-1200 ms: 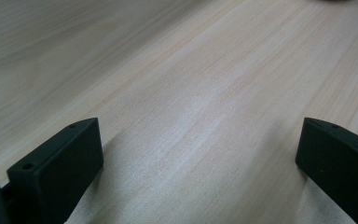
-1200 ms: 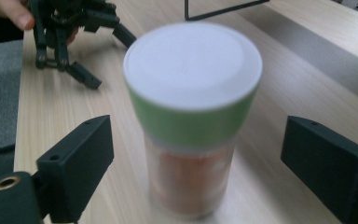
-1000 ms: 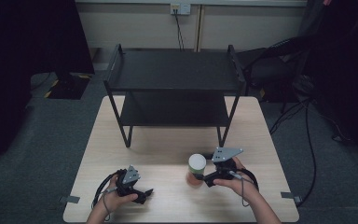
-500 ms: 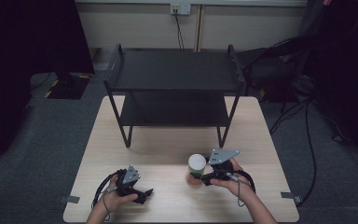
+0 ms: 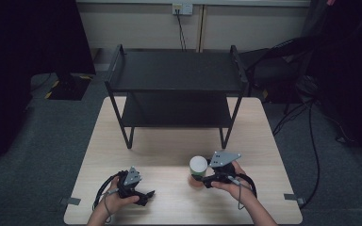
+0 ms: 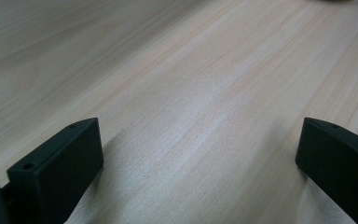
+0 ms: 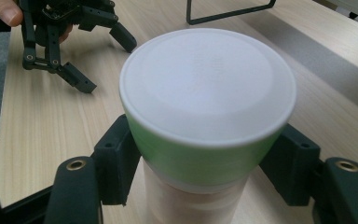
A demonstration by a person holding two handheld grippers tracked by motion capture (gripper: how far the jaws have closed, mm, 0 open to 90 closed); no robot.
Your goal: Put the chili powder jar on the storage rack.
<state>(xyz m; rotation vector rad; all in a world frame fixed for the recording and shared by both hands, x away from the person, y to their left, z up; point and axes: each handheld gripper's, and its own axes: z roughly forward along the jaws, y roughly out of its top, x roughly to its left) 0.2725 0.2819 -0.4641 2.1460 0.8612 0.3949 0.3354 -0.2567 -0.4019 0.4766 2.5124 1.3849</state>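
Right tongs (image 7: 205,158) clamped on white-lidded cup (image 7: 207,93), left tongs (image 6: 200,154) apparently wide, empty

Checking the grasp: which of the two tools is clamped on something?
The right tool: its jaws press both sides of the white-lidded green cup. The left tool stands open over bare table.

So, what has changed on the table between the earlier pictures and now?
The right gripper has just been closing its fingers and now grips the cup with the white lid, below its green band; the hand shifted slightly toward the cup. The cup stands on the same spot of the table. The left gripper stayed where it was, fingers open, and the black shelf is unchanged.
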